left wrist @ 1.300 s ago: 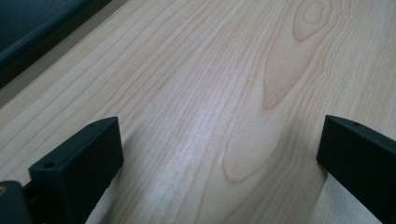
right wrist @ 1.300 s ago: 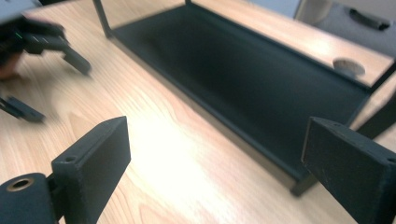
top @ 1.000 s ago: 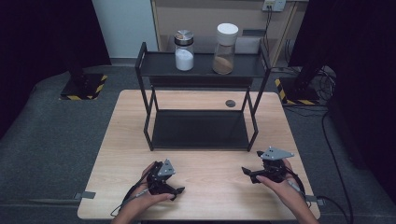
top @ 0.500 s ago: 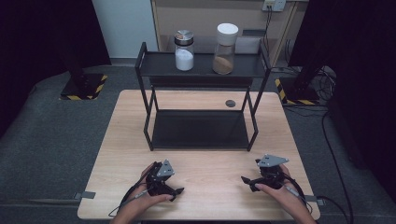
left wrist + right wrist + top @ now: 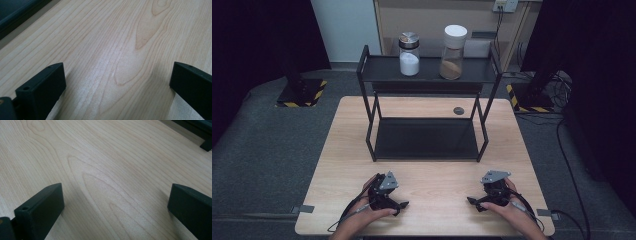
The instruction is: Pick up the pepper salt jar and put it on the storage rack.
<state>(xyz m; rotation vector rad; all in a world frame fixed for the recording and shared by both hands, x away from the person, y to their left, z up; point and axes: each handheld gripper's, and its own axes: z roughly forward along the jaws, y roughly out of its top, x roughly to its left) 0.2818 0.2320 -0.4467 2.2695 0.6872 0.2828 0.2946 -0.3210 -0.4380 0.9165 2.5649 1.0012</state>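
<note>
Room: dark curtains stood on both sides, grey carpet lay underfoot, and a pale wall ran behind.
Table [image 5: 427, 200]: light wood, its bare grain running under both grippers.
Rack [image 5: 427, 75]: a black two-level metal stand sat at the far half of the table, with its lower shelf bare.
Jars: a jar of white powder [image 5: 409, 55] with a metal lid and a taller jar of brown powder [image 5: 453, 52] with a white lid stood side by side on the top shelf, well apart from both grippers.
Dark disc [image 5: 458, 110]: it lay flat on the table behind the rack.
Left gripper [image 5: 403, 205]: it rested low at the near left edge in the person's hand, jaws spread wide, with bare wood between them in its own view [image 5: 117, 82].
Right gripper [image 5: 472, 202]: it sat at the near right edge, jaws just widened and standing far apart, holding nothing, with bare wood between them [image 5: 115, 205].
Facing: the two pointed inward toward each other, well apart.
</note>
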